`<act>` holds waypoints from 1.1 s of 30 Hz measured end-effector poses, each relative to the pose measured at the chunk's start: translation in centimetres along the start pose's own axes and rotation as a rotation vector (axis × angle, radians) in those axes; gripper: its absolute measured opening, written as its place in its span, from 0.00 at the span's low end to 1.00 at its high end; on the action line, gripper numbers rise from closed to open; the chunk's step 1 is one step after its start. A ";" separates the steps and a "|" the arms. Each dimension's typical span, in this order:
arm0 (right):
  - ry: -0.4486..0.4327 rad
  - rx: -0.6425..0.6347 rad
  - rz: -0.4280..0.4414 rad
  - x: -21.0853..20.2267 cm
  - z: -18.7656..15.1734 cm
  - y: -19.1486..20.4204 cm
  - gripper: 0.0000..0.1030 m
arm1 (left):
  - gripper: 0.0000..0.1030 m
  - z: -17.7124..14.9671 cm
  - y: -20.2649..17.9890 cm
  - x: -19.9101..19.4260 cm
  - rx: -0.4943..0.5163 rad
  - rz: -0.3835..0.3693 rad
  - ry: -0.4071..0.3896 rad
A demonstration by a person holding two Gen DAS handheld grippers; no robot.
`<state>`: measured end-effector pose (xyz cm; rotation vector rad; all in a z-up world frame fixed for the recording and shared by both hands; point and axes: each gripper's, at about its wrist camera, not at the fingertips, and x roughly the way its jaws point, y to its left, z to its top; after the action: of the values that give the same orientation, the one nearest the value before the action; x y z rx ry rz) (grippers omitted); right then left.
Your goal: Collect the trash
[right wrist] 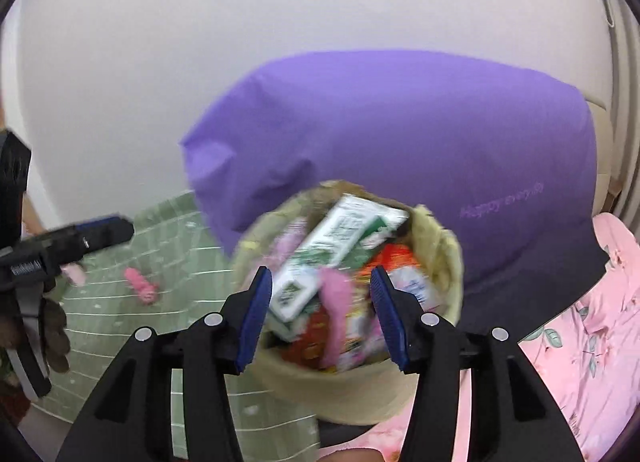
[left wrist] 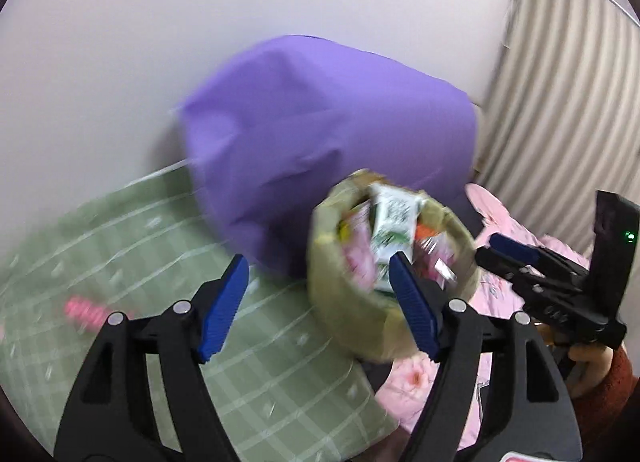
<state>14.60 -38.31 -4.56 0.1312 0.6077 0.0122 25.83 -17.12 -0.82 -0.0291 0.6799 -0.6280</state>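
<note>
A round tan basket (right wrist: 352,394) stands on the bed, full of trash: a green-and-white carton (right wrist: 336,246), pink wrappers and red-orange packets. It also shows in the left wrist view (left wrist: 340,302). My right gripper (right wrist: 320,314) is open and empty, just above the basket's near rim. My left gripper (left wrist: 316,302) is open and empty, to the left of the basket, its right finger over the rim. A pink wrapper (right wrist: 140,284) lies on the green sheet; it shows blurred in the left wrist view (left wrist: 86,312).
A large purple pillow (right wrist: 400,142) leans on the white wall behind the basket. A green checked sheet (left wrist: 120,242) covers the left. A pink floral quilt (right wrist: 580,322) lies to the right. A striped curtain (left wrist: 560,102) hangs at the far right.
</note>
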 end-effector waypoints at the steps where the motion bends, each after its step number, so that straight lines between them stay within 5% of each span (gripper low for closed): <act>1: -0.003 -0.018 0.015 -0.8 -0.3 1.3 0.47 | 0.67 -1.0 0.9 -1.8 -0.036 0.018 -0.010; 5: -0.015 -0.068 0.088 -3.6 -2.0 6.2 0.47 | 0.67 -5.8 3.4 -6.7 -0.117 0.067 -0.010; 10: -0.014 -0.074 0.184 -6.3 -4.4 11.1 0.47 | 0.67 -11.0 4.6 -12.7 -0.081 0.273 -0.016; 19: -0.005 -0.169 0.257 -8.7 -8.0 18.9 0.47 | 0.67 -14.9 4.8 -21.9 -0.140 0.560 -0.119; 33: -0.009 -0.225 0.256 -10.5 -10.0 21.4 0.47 | 0.61 -16.8 4.4 -24.9 -0.189 0.609 -0.117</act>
<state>0.85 -16.39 -4.02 -0.0097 0.5736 0.3265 3.18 3.07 -0.63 -0.0316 0.5923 0.0241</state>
